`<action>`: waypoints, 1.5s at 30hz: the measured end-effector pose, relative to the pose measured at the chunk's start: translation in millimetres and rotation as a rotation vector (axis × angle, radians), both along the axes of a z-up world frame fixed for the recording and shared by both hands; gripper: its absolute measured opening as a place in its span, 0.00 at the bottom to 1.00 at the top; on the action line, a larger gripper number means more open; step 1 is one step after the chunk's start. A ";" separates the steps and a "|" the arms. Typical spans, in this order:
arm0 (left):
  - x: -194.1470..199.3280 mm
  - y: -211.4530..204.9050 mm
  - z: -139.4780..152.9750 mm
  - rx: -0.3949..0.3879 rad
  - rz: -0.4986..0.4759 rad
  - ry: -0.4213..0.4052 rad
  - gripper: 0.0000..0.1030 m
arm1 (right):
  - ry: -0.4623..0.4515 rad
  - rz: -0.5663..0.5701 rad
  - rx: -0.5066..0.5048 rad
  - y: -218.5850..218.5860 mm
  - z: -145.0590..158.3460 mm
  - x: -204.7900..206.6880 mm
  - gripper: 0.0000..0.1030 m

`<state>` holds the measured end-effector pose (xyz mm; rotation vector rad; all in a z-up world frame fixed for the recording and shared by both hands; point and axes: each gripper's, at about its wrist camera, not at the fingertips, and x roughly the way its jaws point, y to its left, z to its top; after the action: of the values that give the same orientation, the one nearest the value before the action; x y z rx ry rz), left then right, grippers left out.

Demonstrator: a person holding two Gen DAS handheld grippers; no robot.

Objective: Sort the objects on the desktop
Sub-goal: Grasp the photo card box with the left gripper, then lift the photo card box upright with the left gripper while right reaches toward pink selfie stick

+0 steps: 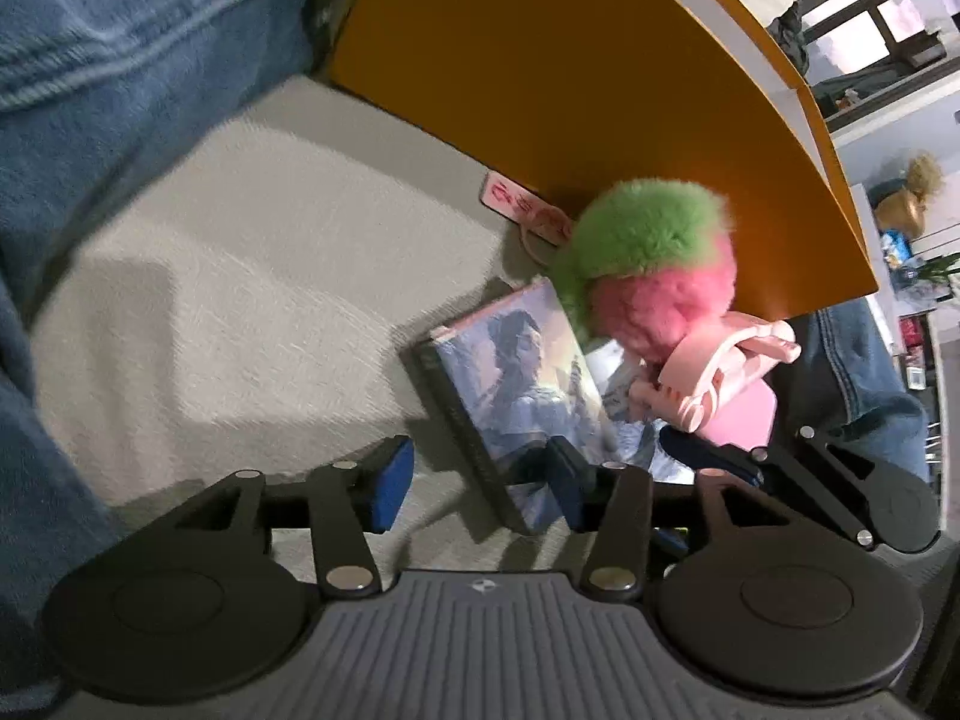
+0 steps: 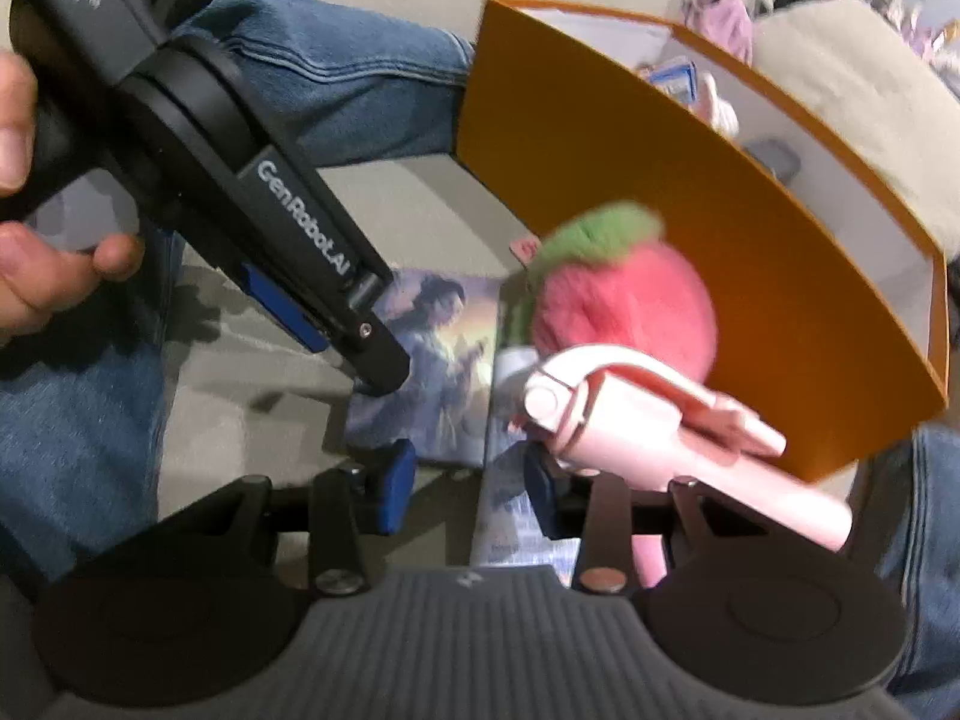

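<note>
A box with a painted picture [image 1: 516,396] [image 2: 432,354] lies on the grey cushion beside a flat picture sheet [image 2: 510,510]. A fluffy pink and green ball [image 1: 648,264] [image 2: 618,300] rests against the orange box [image 1: 570,90] [image 2: 690,228]. A pink clip-like gadget [image 1: 720,372] [image 2: 660,438] lies in front of the ball. My left gripper [image 1: 480,483] [image 2: 336,342] is open, its fingers astride the picture box's near corner. My right gripper [image 2: 471,489] [image 1: 774,450] is open over the sheet's edge, with the pink gadget across its right finger.
A pink tag [image 1: 522,204] lies by the orange box's wall. Several small items sit inside the box [image 2: 690,78]. Jeans-clad legs [image 1: 120,60] [image 2: 336,72] flank the grey cushion [image 1: 240,270], and a hand [image 2: 36,240] holds the left gripper's handle.
</note>
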<state>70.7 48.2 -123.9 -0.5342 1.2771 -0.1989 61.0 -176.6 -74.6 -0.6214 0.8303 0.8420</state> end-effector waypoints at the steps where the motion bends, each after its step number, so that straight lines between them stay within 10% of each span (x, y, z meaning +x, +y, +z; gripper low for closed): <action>1: 0.7 -0.1 -1.3 -0.004 0.001 0.000 0.62 | -0.024 -0.017 -0.024 -2.2 -1.0 0.3 0.44; 9: 5.1 -6.1 -6.1 -0.010 -0.014 -0.008 0.74 | -0.016 -0.138 -0.020 -26.3 -3.4 17.5 0.42; 18: -4.2 -6.3 9.2 0.025 -0.030 -0.102 0.43 | 0.006 -0.128 0.036 -35.4 -2.1 16.1 0.42; 27: -11.0 -5.8 17.3 0.042 -0.053 -0.106 0.38 | -0.083 -0.176 -0.049 -12.6 -4.5 26.1 0.37; 40: -5.8 3.4 -5.9 -0.046 -0.026 -0.057 0.66 | -0.014 -0.203 0.028 -10.8 -5.8 30.2 0.32; 45: -4.2 10.3 -5.8 -0.075 0.013 -0.061 0.47 | -0.040 -0.243 0.018 -14.6 -1.6 28.4 0.31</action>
<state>66.5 58.5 -129.7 -0.5961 1.2105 -0.2515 89.4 -191.2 -76.3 -0.5088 0.8417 0.6139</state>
